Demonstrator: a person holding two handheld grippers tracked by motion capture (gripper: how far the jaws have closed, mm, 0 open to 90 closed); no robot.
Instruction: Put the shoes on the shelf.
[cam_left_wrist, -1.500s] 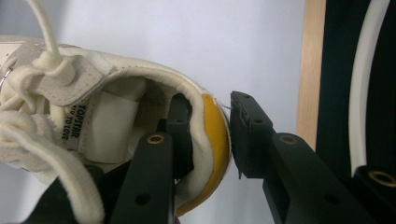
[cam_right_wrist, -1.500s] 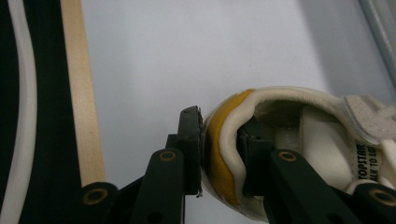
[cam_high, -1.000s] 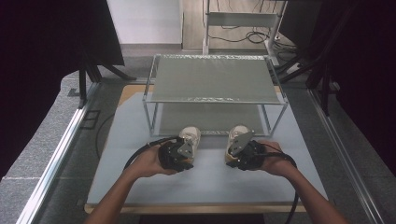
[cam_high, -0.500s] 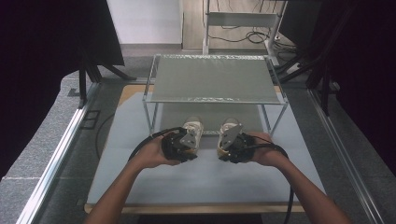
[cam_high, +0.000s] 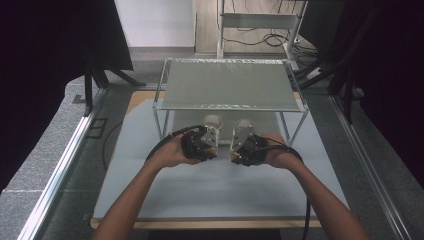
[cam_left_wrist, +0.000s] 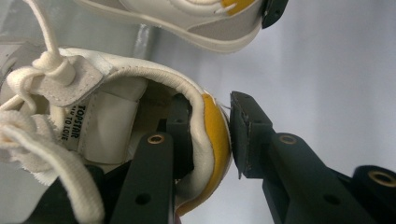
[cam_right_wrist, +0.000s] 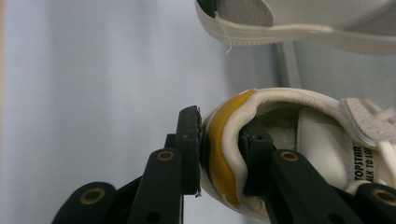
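Note:
Two white sneakers with yellow heel tabs are held side by side, toes pointing away from me. My left gripper (cam_high: 209, 141) is shut on the left sneaker (cam_high: 214, 125) at its heel. In the left gripper view one jaw sits inside the left sneaker (cam_left_wrist: 116, 107) and the other presses the yellow tab from outside, around my left gripper's (cam_left_wrist: 210, 135) midpoint. My right gripper (cam_high: 240, 147) is shut on the right sneaker (cam_high: 243, 131) the same way. In the right gripper view my right gripper (cam_right_wrist: 219, 140) pinches the heel of the right sneaker (cam_right_wrist: 280, 100). Both toes reach under the shelf's front edge.
A metal-framed rack with a frosted shelf (cam_high: 230, 85) stands at the back of the white table board (cam_high: 210, 185); its thin legs flank the sneakers. Black cables trail from both grippers. Dark curtains and floor rails border the table.
Both hands have moved forward toward the rack and closer together, carrying the sneakers. The toes now sit under the shelf's front edge.

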